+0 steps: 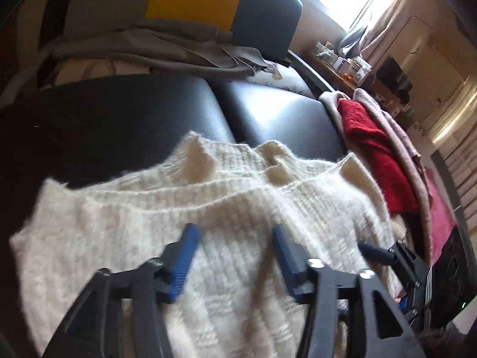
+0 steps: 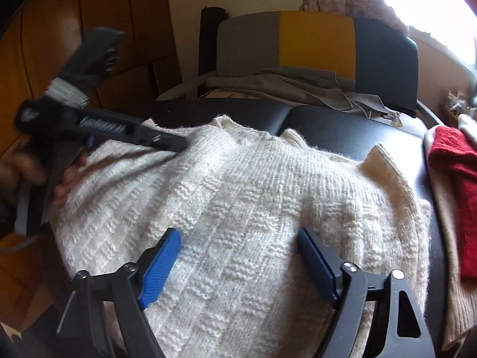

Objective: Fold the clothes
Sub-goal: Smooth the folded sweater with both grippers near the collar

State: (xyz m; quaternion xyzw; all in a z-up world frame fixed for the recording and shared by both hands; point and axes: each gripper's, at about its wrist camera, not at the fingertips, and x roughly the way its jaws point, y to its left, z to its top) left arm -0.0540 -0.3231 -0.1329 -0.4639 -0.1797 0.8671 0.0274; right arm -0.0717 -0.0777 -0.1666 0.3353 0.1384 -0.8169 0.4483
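**Both grippers released over cream sweater, fold laid down**

Cream knit sweater (image 2: 238, 197) lies bunched on the black padded bench (image 2: 342, 131), ribbed hem edges stacked at the far side, so it looks like one fold is already laid over. Left gripper (image 1: 235, 238): jaws spread, blue pads clear of the knit, nothing between them. Right gripper (image 2: 238, 241): same, wide apart above the basket-weave panel, nothing gripped. Both point down at the fabric, probably so it can settle flat before a re-grip.

Red knit (image 2: 456, 179) on a beige garment (image 2: 447, 238) sits at the right end of the bench, likely the done pile, kept clear of the work area. Grey cloth (image 2: 298, 86) is draped on the chair (image 2: 316, 41) beyond, far side.

Next, I'd guess: grab a side edge and fold across.
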